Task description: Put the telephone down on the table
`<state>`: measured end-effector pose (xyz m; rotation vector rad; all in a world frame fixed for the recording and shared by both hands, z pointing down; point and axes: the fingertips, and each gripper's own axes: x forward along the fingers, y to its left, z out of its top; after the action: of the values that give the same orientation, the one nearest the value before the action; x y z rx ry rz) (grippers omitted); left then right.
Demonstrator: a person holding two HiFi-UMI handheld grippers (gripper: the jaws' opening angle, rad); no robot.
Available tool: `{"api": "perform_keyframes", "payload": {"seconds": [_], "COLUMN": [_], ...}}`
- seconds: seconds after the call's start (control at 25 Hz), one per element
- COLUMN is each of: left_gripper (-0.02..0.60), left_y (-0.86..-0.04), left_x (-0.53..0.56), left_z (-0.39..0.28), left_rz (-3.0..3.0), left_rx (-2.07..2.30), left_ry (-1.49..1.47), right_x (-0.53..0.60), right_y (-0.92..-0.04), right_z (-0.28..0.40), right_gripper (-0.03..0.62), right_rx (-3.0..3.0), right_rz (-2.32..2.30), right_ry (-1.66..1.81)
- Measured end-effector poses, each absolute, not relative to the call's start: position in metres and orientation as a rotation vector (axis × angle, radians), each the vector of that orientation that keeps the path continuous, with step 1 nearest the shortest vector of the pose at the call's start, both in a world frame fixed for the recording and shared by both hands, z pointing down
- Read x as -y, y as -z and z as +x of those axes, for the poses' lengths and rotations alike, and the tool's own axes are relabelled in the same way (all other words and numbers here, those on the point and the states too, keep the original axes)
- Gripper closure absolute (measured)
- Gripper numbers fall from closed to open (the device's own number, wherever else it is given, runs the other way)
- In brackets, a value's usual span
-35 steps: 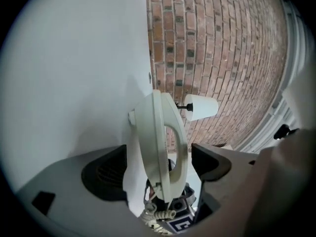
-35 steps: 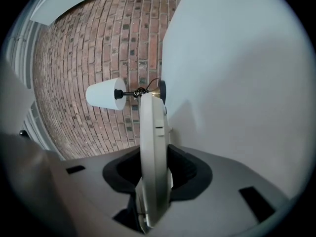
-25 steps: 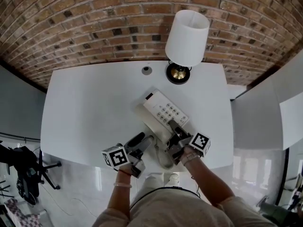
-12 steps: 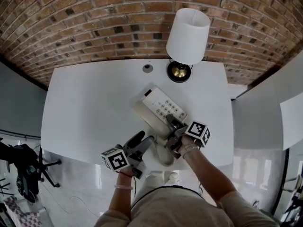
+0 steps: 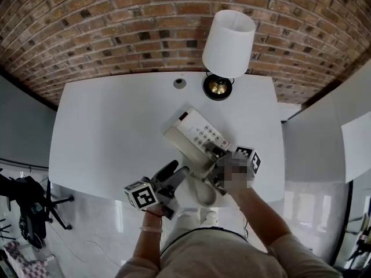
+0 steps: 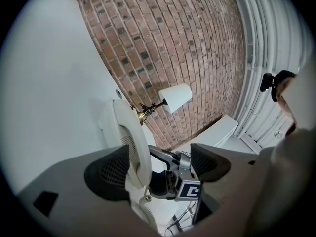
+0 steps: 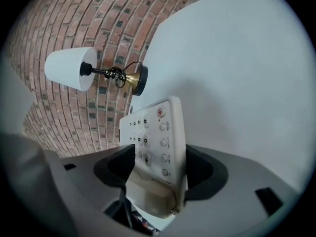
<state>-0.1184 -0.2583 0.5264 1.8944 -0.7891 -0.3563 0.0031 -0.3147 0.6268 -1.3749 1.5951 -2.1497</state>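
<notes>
The telephone (image 5: 194, 133) lies on the table (image 5: 104, 126) close to its front edge, between the opening jaws of the right gripper (image 7: 160, 169). The left gripper (image 6: 158, 169) has its jaws spread, with the handset (image 6: 131, 142) just beside one jaw. Wide bare tabletop lies to the left. The lamp (image 5: 226, 48) stands at the back edge.

Right tongs (image 7: 159, 169) opening wider round telephone (image 7: 155, 132); earlier pinched it.

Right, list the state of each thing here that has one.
Telephone base: on the table, handset off.
Handset: between the left jaws.
Left gripper: jaws apart, handset against one.
Right gripper: jaws opening, telephone base between them.
Lamp: upright; lit or not, unclear.
</notes>
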Motion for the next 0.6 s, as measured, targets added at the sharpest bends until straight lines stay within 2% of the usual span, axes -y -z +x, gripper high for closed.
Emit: {"api": "perform_keyframes", "payload": {"seconds": [0.04, 0.44, 0.48, 0.6], "left_gripper": [0.192, 0.197, 0.253, 0.486], "left_y": [-0.527, -0.541, -0.544, -0.552], "left_x": [0.258, 0.258, 0.258, 0.259], "left_z": [-0.119, -0.127, -0.13, -0.141], "left_rz": [1.903, 1.973, 1.987, 2.027], "left_rx": [0.792, 0.935, 0.982, 1.13], "left_ry": [0.351, 0.175, 0.13, 0.001], "right_x": [0.314, 0.303, 0.301, 0.299], "right_y": [-0.626, -0.627, -0.627, -0.628], "right_z": [0.003, -0.001, 0.0, 0.002], "right_gripper": [0.294, 0.294, 0.292, 0.292], "right_rx": [-1.595, -1.577, -1.575, -1.576], "right_rz": [-1.373, -1.345, -1.34, -1.331], "right_ry": [2.151, 2.224, 2.234, 2.256]}}
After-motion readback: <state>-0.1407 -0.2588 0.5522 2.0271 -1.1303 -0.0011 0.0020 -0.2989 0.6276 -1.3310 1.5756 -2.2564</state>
